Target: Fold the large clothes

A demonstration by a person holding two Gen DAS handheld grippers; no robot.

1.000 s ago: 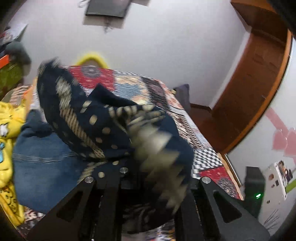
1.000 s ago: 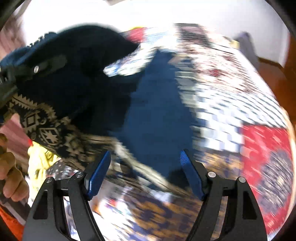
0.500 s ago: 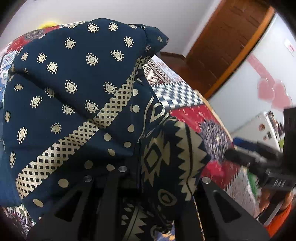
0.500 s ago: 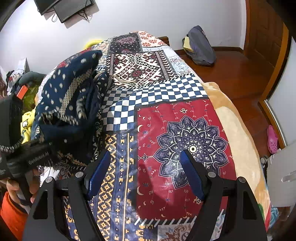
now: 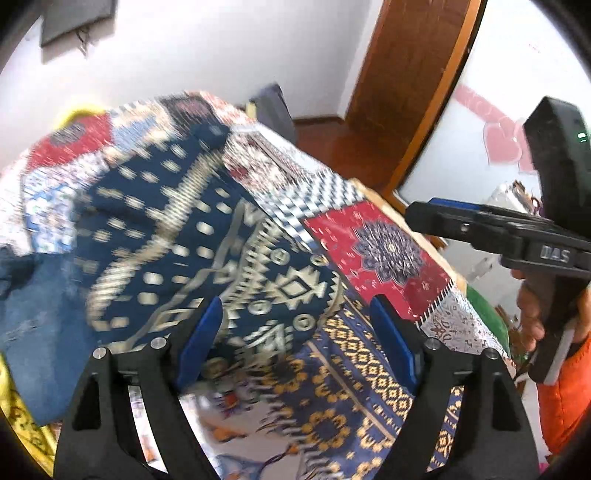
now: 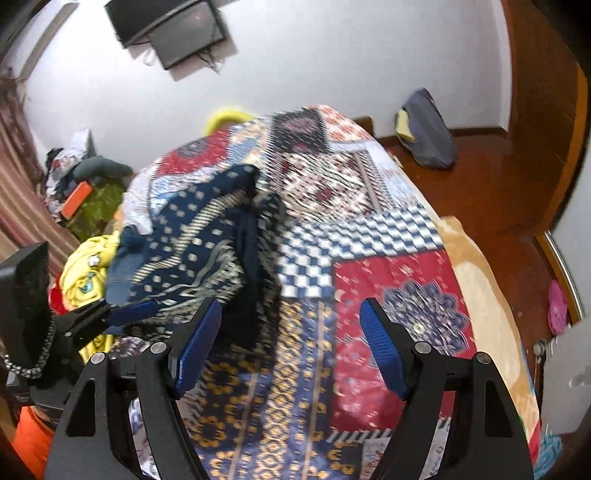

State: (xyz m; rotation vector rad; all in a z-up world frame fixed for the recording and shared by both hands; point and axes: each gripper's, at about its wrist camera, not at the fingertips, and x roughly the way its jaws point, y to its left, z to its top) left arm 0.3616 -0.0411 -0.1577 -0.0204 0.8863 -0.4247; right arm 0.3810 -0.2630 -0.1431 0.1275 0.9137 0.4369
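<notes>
A navy garment (image 5: 207, 251) with gold dots and zigzag bands lies bunched on the patchwork bedspread (image 5: 388, 251). My left gripper (image 5: 295, 317) hangs just above its near edge. Its jaws are opening; the cloth's hem shows between the blue pads (image 5: 199, 339), which do not press on it. In the right wrist view the same garment (image 6: 199, 236) sits left of centre, with the left gripper (image 6: 140, 308) at its lower edge. My right gripper (image 6: 291, 321) stands open over the bedspread (image 6: 369, 229) with nothing between its fingers. It also shows at the right (image 5: 436, 212) of the left wrist view.
Blue jeans (image 5: 33, 314) and a yellow garment (image 6: 85, 266) lie at the bed's left side. A grey backpack (image 6: 424, 129) leans on the far wall on the wooden floor. A dark screen (image 6: 170, 29) hangs on the wall. A wooden door (image 5: 406, 74) stands at the right.
My left gripper has let go of the navy garment and its jaws have spread; the cloth has dropped onto the bed. The right gripper has lifted, still open.
</notes>
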